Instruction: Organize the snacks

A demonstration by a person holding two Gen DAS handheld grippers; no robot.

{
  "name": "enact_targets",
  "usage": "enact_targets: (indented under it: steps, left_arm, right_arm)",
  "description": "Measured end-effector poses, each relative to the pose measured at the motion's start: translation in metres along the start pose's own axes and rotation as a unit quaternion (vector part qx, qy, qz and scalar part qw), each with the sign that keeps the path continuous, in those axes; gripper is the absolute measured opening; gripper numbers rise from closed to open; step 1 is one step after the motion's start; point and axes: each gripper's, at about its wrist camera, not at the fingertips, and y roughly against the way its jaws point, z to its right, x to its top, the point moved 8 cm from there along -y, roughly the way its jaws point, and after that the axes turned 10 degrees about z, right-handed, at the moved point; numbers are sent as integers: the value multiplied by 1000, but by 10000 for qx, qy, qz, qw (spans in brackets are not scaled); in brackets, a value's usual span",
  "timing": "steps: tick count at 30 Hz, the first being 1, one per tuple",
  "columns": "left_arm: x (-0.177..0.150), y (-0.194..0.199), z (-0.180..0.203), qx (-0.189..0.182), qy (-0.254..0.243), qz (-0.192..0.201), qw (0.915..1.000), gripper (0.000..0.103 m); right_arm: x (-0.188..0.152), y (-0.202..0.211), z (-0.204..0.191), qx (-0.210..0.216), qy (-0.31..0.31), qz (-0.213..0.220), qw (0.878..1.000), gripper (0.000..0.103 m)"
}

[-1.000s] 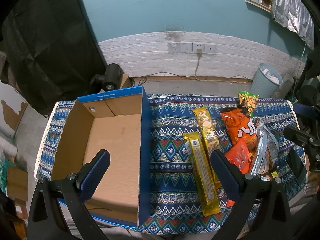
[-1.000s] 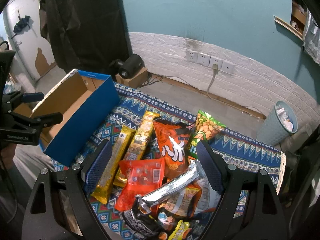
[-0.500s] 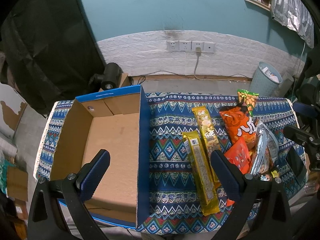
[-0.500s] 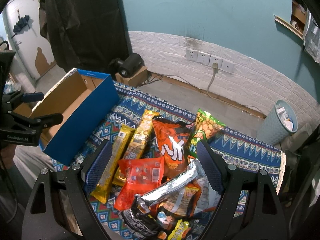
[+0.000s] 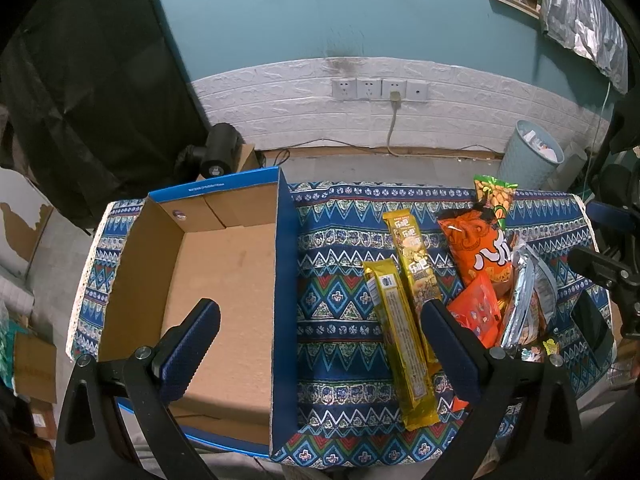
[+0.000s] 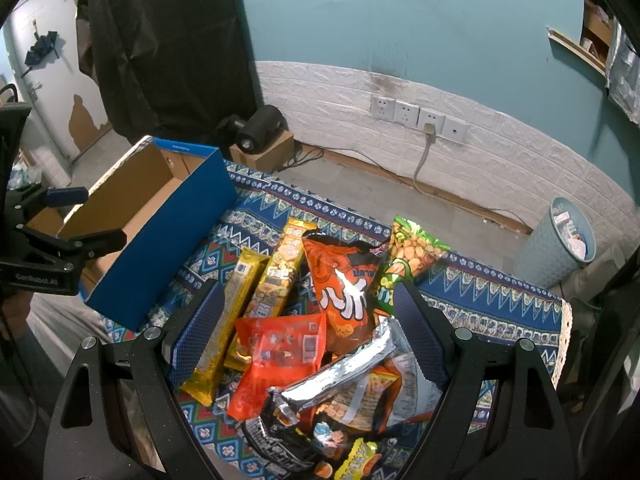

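Left wrist view: left gripper point(image 5: 320, 342) spread wide, empty, hovering above blue box point(image 5: 282, 280) wall. Right gripper point(image 6: 306, 328) likewise wide, empty, poised over snack pile point(image 6: 320, 344). Beyond, two gold bars point(image 5: 404, 300) flat on patterned cloth point(image 5: 336, 248) beside box.

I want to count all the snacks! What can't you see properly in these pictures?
- Bottom of the snack pile: right wrist view, cut off by the lower edge and the right gripper.
- Red packet: left wrist view, partly behind the left gripper.
- Box near corner: left wrist view, behind the jaws.
- Bin contents: too small.
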Motion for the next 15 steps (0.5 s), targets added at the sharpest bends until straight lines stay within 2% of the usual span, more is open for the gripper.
enact_targets:
  steps: [15]
  left_arm:
    - [-1,-2,2,-11,-15,-40,10000,102]
  right_arm:
    - [0,0,1,-1,-1,-14,10000,85]
